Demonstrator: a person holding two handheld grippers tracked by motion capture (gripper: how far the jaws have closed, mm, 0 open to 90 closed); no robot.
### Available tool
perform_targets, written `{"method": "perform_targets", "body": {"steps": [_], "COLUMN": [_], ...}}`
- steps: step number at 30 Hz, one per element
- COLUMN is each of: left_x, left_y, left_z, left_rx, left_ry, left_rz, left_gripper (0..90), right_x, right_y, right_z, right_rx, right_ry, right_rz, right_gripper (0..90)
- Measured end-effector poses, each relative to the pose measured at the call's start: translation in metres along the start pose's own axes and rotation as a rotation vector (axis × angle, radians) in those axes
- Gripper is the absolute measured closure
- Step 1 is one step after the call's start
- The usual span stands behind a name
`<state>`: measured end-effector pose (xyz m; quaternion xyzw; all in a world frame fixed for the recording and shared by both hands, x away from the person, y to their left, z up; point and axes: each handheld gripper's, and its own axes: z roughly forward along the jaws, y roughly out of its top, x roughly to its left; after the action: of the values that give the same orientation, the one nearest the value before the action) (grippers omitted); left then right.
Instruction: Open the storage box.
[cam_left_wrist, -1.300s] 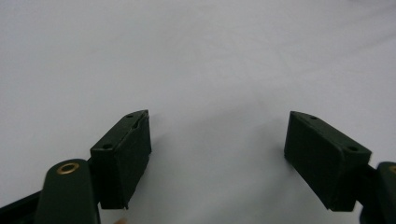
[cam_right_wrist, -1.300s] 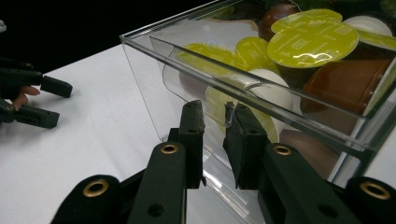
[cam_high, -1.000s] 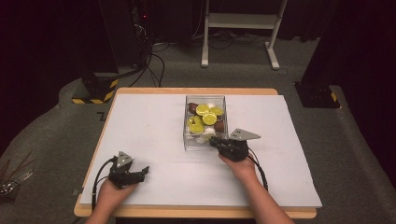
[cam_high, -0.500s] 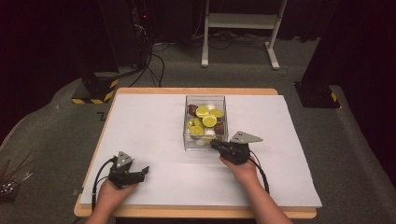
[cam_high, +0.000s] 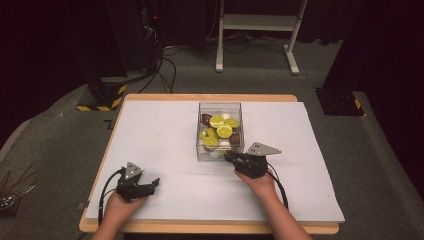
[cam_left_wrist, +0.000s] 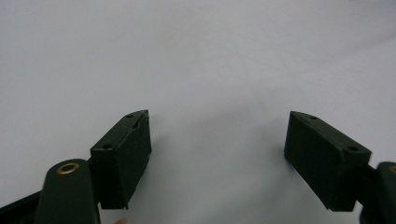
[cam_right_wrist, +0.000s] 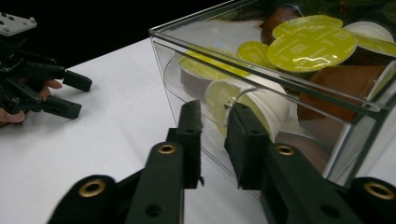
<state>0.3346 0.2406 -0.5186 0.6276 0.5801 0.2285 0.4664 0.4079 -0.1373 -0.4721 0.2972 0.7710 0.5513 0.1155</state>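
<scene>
1. In the high view we see the whole layout: a wooden table (cam_high: 210, 227) under a white sheet, one clear square box (cam_high: 220, 131) near its middle, and two hands, each with a black gripper
2. There the right gripper (cam_high: 231, 157) sits at the box's near wall; the left gripper (cam_high: 153, 184) rests well apart on the bare sheet
3. We count at least four lime-green round lids on the capsules (cam_high: 223, 130) in the box, with brown and white ones beside them
4. The left gripper view adds what the height hides: two blocky matt pads (cam_left_wrist: 122, 156) stand wide apart, nothing between them
5. The right gripper view shows glossy box walls and foil-topped capsules (cam_right_wrist: 310, 43)
6. There the right gripper's (cam_right_wrist: 212, 142) jaws have just been opening; a narrow gap remains around a thin clear curved tab on the wall, and we cannot tell whether the pads press it
</scene>
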Motion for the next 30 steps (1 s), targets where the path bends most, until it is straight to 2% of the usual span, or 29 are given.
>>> {"method": "perform_targets", "body": {"steps": [4, 9, 14, 30], "left_x": [0.0, 0.0, 0.0, 0.0], "left_y": [0.0, 0.0, 0.0, 0.0], "left_z": [0.0, 0.0, 0.0, 0.0], "left_rx": [0.0, 0.0, -0.001, 0.0], "left_ry": [0.0, 0.0, 0.0, 0.0], "left_rz": [0.0, 0.001, 0.0, 0.001], "left_gripper": [23.1, 23.1, 23.1, 23.1], "right_x": [-0.001, -0.002, -0.007, -0.009], "right_y": [0.001, 0.001, -0.001, -0.004], "right_z": [0.004, 0.005, 0.001, -0.006], "right_rx": [-0.003, -0.008, -0.017, -0.019], "right_ry": [0.015, 0.018, 0.057, 0.072], "right_rz": [0.0, 0.0, 0.031, 0.024], "right_gripper": [71.8, 75.4, 81.1, 84.8]}}
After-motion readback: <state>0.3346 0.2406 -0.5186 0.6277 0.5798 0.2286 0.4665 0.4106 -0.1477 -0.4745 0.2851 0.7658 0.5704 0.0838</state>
